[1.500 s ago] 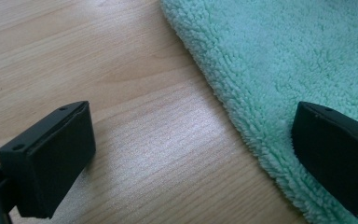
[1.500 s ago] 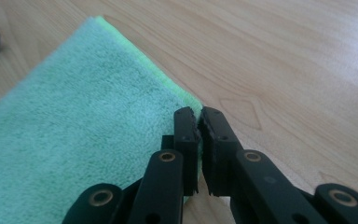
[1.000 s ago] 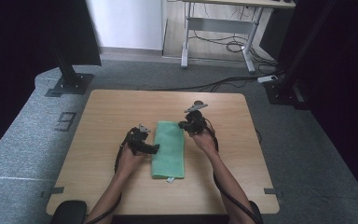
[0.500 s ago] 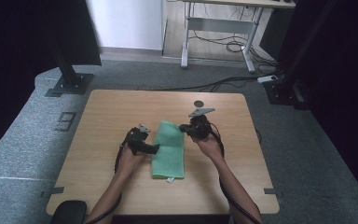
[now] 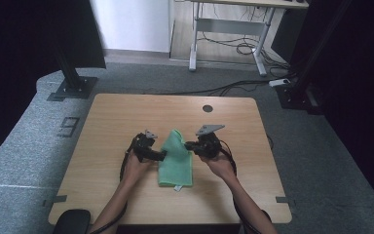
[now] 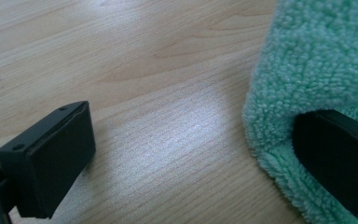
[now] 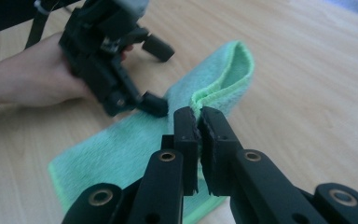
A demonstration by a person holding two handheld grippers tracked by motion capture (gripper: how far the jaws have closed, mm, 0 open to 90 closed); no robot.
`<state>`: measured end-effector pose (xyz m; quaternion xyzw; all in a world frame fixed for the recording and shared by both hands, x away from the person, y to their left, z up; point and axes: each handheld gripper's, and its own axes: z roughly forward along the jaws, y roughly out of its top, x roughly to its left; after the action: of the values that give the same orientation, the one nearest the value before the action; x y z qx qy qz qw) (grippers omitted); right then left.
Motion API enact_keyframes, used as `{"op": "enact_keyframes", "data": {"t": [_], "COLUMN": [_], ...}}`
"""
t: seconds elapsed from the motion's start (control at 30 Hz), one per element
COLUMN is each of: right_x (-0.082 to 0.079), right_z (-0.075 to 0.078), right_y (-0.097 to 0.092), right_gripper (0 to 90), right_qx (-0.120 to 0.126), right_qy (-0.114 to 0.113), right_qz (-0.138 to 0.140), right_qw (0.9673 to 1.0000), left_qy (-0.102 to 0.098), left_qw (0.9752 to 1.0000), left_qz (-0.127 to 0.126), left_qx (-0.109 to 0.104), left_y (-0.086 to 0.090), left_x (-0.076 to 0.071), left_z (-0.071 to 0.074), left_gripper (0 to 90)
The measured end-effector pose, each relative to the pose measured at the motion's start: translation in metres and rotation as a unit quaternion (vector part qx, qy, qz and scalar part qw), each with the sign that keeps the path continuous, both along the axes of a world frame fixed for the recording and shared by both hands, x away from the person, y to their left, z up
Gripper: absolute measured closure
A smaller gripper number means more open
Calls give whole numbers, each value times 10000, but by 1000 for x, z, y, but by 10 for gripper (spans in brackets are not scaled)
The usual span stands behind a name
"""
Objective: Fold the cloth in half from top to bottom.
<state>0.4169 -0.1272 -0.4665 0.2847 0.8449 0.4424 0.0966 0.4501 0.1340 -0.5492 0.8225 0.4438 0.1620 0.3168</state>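
The right tool is clamped on the green cloth's lifted edge; the left tool, jaws apart, presses 1 jaw on the cloth against the tabletop.

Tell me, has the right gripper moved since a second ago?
Yes. The right gripper, shut on the green cloth, has moved toward the table's near edge, folding the cloth's far end over.

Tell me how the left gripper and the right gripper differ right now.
The right gripper is shut, pinching the green towel's edge; the left gripper stands open, with one jaw resting on the towel and the other over bare table. The right gripper lifts its edge into a raised fold; the left gripper lifts nothing, and the towel lies flat under it. Both are black, hand-held, and meet the same towel.
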Motion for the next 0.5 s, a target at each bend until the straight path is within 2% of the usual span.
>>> {"op": "enact_keyframes", "data": {"t": [0.13, 0.2, 0.3, 0.4, 0.5], "right_x": [-7, -9, -9, -9, -8], "right_z": [-9, -14, -20, -23, -25], "right_y": [-1, -2, -4, -5, -6], "right_gripper": [842, 842, 841, 841, 841], "right_qx": [-44, -46, -53, -38, -44], "right_qy": [88, 148, 220, 256, 261], "right_qz": [40, 31, -16, -54, -58], "right_qw": [9999, 9999, 9997, 9996, 9996], "left_qy": [3, 27, 233, 232, 207], "left_qw": [10000, 9999, 9995, 9992, 9994], "left_qz": [-15, -102, -216, -216, -228], "left_qx": [-10, -7, -95, -231, -152], "left_y": [0, 1, 5, 9, 9], "left_x": [0, 1, 2, -4, -10], "left_z": [0, 1, 5, 10, 10], "left_gripper": [0, 0, 0, 1, 9]}}
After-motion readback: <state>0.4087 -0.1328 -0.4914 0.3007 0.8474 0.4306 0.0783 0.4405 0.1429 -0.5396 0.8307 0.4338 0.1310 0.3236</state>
